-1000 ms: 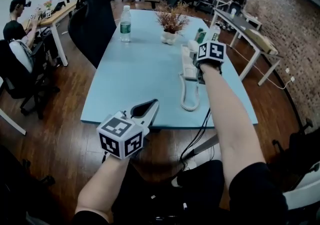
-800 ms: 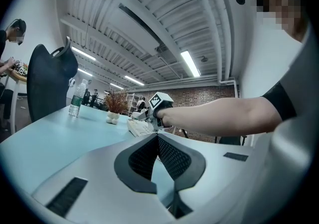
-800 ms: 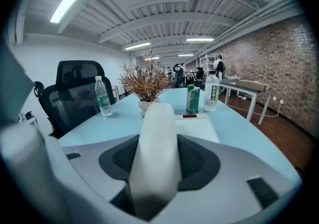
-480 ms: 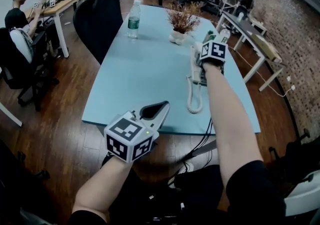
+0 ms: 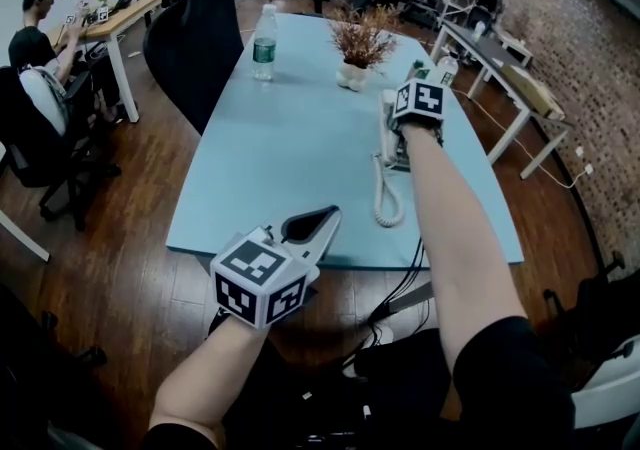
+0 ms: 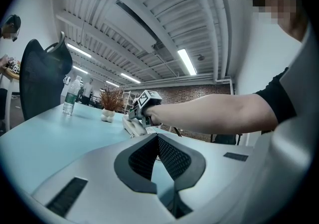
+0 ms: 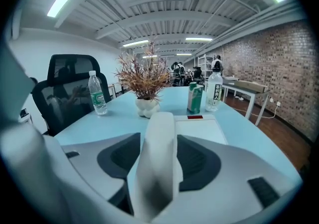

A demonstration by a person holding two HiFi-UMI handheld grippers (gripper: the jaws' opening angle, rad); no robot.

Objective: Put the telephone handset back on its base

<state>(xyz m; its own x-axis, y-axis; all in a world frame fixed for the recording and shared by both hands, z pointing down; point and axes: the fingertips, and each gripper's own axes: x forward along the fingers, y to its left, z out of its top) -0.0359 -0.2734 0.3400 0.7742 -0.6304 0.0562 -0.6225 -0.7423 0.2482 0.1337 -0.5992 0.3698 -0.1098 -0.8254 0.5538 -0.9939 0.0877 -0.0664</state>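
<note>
Head view: right gripper (image 5: 393, 134) at upper right, over the telephone handset (image 5: 385, 113), which lies along its base (image 5: 400, 156); left gripper (image 5: 325, 219) at lower centre.
Left gripper view: jaw tips together, nothing between them.
Right gripper view: jaws opening around the handset, wider than a second ago.
Meaning: release begun; handset probably seated.

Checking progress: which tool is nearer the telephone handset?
Right. The right tool straddles the handset, jaws opening; the left tool hangs by the near edge of the table, well away.
</note>
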